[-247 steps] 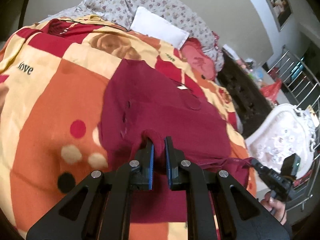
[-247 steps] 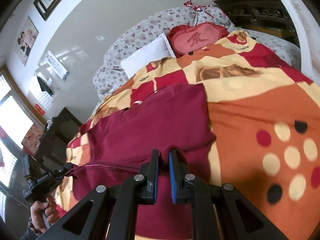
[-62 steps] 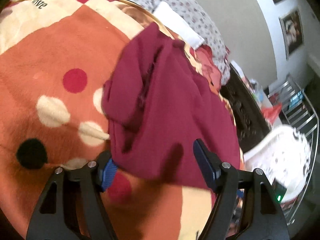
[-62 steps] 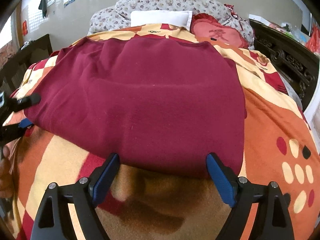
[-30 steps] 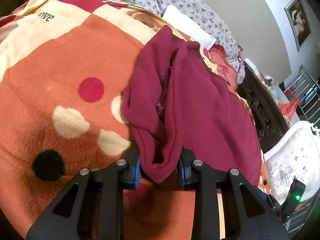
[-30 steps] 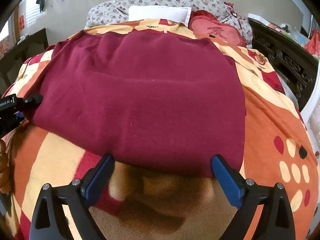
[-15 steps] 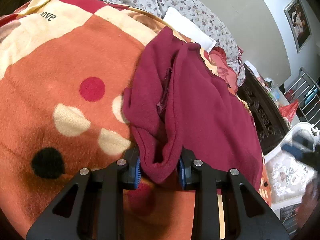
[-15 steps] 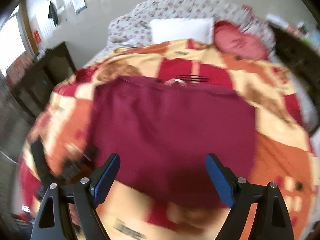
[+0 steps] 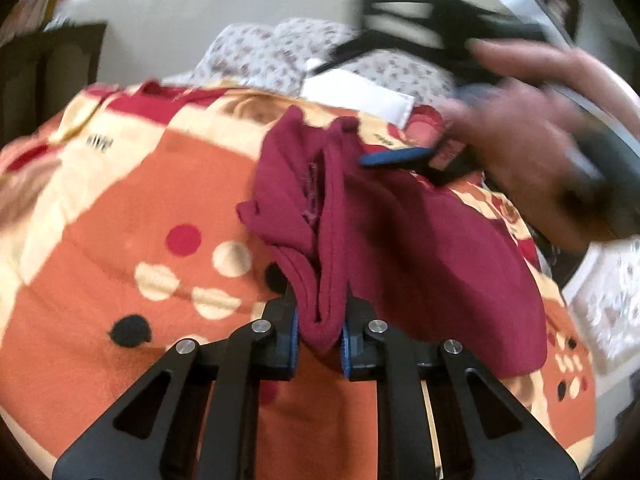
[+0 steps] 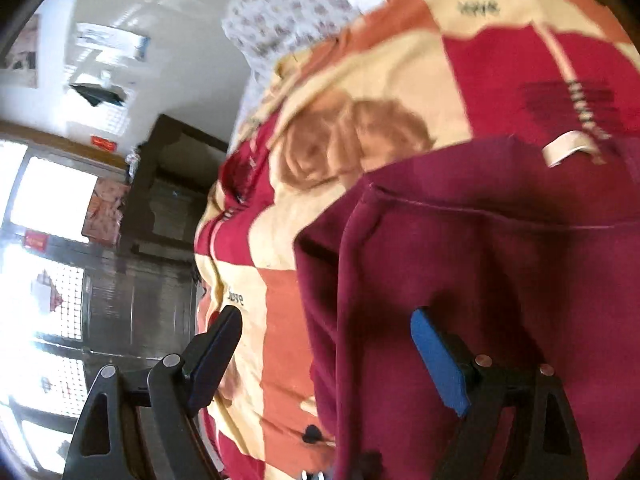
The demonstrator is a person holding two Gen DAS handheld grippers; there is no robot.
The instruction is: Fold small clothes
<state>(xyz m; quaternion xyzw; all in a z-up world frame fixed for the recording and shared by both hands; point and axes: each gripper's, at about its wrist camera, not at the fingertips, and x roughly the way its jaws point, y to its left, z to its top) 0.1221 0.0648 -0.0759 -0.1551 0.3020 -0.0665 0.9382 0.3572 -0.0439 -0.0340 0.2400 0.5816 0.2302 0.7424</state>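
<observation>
Bedroom, bed in use as work surface; maroon garment part-folded on it.

The bed [image 9: 100, 216] is covered by a fleece blanket [image 10: 400, 92] in orange, cream and red blocks with dots and a rose print. At its head lie floral-print pillows [image 9: 256, 56] and a white pillow [image 9: 356, 100]. A pale wall [image 9: 180, 8], a bright window [image 10: 44, 216] and dark wooden furniture [image 10: 160, 200] border the bed. The maroon garment [image 9: 420, 248] lies on the blanket toward its right side in the left wrist view, near edge bunched into upright folds. The left claw [image 9: 319, 334] is narrow and closing, its pads pressed on that bunched edge. The right claw [image 10: 326, 364] stands wide over the garment's far corner, nothing gripped; a hand [image 9: 532, 148] carries it, blurred.
</observation>
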